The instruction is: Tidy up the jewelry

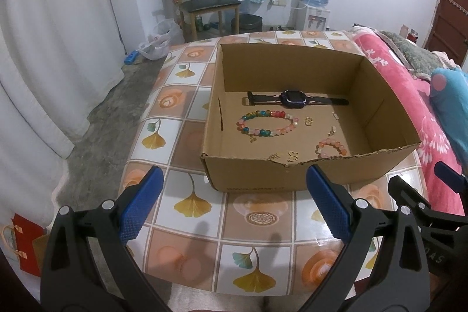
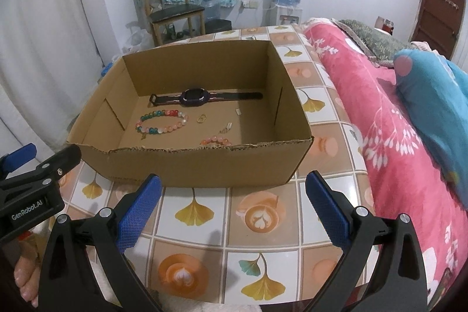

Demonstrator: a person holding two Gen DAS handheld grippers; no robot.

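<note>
Both claws, the left gripper (image 1: 234,203) and right gripper (image 2: 232,205), are hovering spread and empty over the tiled table (image 2: 263,241), just short of the cardboard box (image 1: 248,171) holding a watch (image 1: 292,98), beaded bracelets (image 1: 267,123) and small gold pieces (image 1: 308,121) ahead.

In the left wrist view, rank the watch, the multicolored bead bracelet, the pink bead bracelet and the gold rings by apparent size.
1. watch, longest span
2. multicolored bead bracelet
3. pink bead bracelet, partly hidden by the box wall, so its full size is uncertain
4. gold rings
</note>
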